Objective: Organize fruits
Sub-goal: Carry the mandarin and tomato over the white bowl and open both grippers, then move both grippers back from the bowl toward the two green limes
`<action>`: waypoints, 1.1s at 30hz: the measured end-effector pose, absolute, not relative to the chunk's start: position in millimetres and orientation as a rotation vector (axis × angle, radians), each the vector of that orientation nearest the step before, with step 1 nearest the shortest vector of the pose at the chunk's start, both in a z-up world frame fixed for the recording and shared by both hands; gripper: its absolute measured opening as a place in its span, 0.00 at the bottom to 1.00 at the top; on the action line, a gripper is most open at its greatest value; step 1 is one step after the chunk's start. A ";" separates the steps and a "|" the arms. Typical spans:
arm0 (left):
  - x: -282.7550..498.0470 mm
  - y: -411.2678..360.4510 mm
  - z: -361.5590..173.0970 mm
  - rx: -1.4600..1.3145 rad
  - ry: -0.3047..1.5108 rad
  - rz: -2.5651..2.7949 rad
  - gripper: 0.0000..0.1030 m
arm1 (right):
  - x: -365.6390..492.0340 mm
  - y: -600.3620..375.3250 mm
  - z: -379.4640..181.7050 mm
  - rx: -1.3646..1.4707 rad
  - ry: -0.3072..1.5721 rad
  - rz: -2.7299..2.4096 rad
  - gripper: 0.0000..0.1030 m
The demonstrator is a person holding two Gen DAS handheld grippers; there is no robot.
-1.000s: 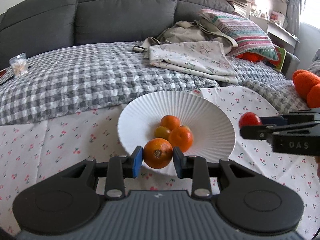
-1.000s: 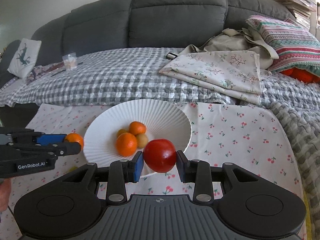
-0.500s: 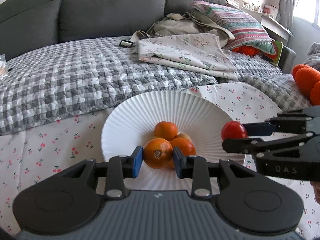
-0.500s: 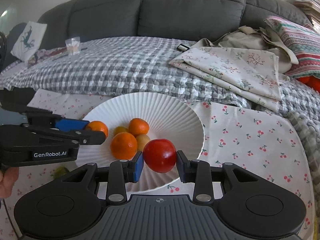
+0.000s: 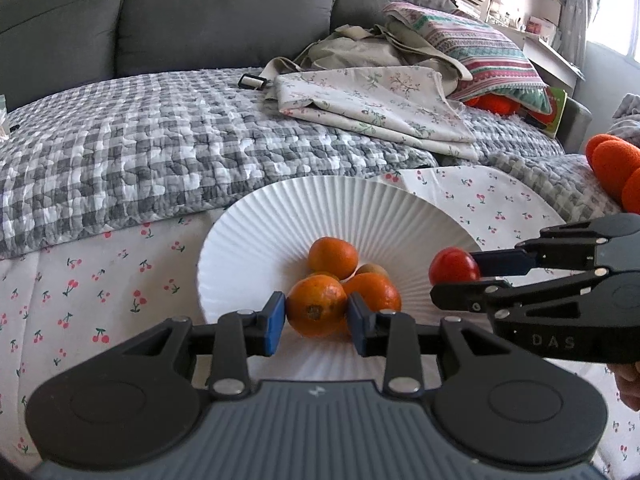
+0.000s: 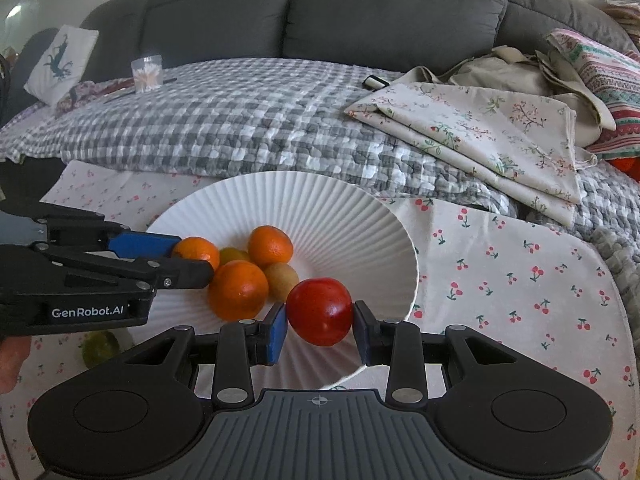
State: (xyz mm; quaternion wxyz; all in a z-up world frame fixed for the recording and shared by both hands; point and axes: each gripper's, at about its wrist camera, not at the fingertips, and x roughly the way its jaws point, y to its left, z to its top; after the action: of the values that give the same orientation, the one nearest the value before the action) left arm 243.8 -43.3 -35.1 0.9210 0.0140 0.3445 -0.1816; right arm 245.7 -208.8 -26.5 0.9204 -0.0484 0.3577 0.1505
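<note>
Behind everything, a grey sofa [image 5: 224,12] is seen, with a checked blanket [image 5: 140,148] on it. Nearer, a cloth with little cherries [image 6: 520,264] is spread, and a white ribbed bowl [image 5: 340,208] is set on it.

An orange [image 5: 317,305] is held between the fingers of the left gripper [image 5: 316,322], low over the near part of the bowl. These fingers are just starting to open, with the orange between them. It is right beside the other oranges [image 5: 334,256] piled in the middle.

A red fruit [image 6: 319,311] is held tight between the fingers of the right gripper [image 6: 320,330], which are set narrow. It is held over the bowl's near right side, just beside the pile. The pile lies ahead of it and to the left.

Both fruits are round, so no long side has to be lined up. A small green fruit [image 6: 101,346] is left on the cloth outside the bowl, nearer the left hand.
</note>
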 end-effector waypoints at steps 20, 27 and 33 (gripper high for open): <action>233.4 -32.2 -17.9 0.028 0.697 -0.333 0.65 | 240.3 -223.3 -13.8 -0.039 0.714 0.221 0.59; 226.4 -15.6 -1.7 -0.003 0.683 -0.288 0.69 | 229.9 -236.5 -3.3 0.017 0.707 0.199 0.63; 211.5 1.0 7.4 -0.014 0.682 -0.262 0.69 | 215.9 -248.8 5.6 0.033 0.698 0.190 0.67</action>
State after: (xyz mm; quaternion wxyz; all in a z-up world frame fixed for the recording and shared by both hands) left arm 211.5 1.0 7.4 0.9339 -0.0068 0.3335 -0.1283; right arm 215.9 -248.8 5.6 0.9352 0.0161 0.3414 0.0927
